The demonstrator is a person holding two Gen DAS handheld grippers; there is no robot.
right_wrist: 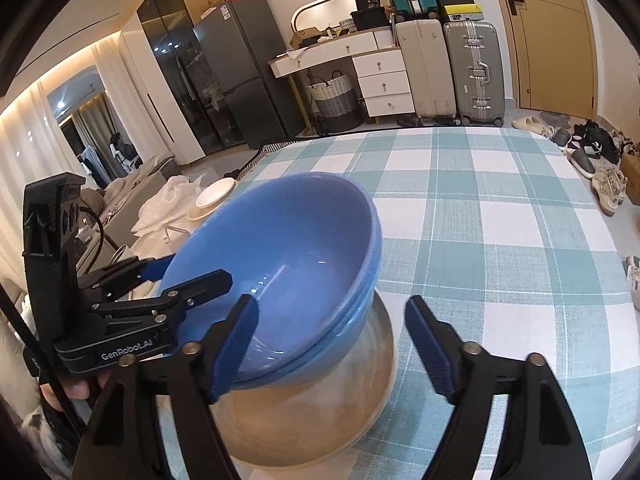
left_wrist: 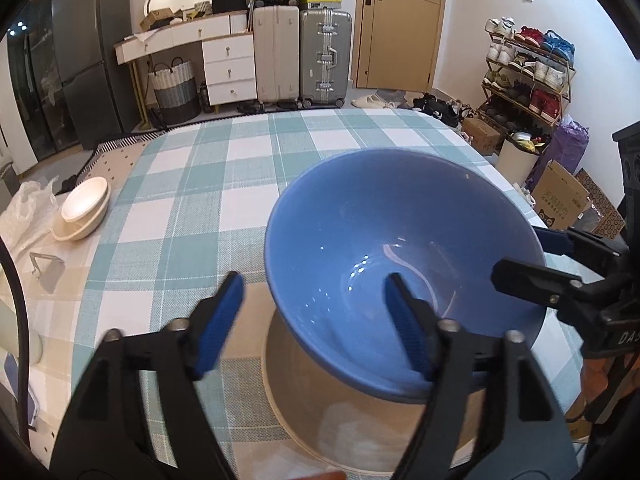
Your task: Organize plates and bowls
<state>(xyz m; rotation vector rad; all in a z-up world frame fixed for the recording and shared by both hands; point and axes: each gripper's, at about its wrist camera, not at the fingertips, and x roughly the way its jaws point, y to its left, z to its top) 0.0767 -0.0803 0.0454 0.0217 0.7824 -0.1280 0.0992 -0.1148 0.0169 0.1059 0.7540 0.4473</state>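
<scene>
The blue bowls, 2 nested, sit tilted on a beige plate on the checked surface. Both the left gripper and the right gripper have fingers spread wide, straddling the rim without clamping. Any nudge could likely slide the leaning stack off.

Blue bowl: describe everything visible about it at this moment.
The blue bowl is deep, glossy and ceramic-looking, empty, with ceiling lights reflected inside. A second blue rim shows beneath it, so it seems nested in a matching bowl. It sits tilted on a wide beige dish on the checked tablecloth. The open left gripper and right gripper each straddle its rim; contact is unclear.
</scene>
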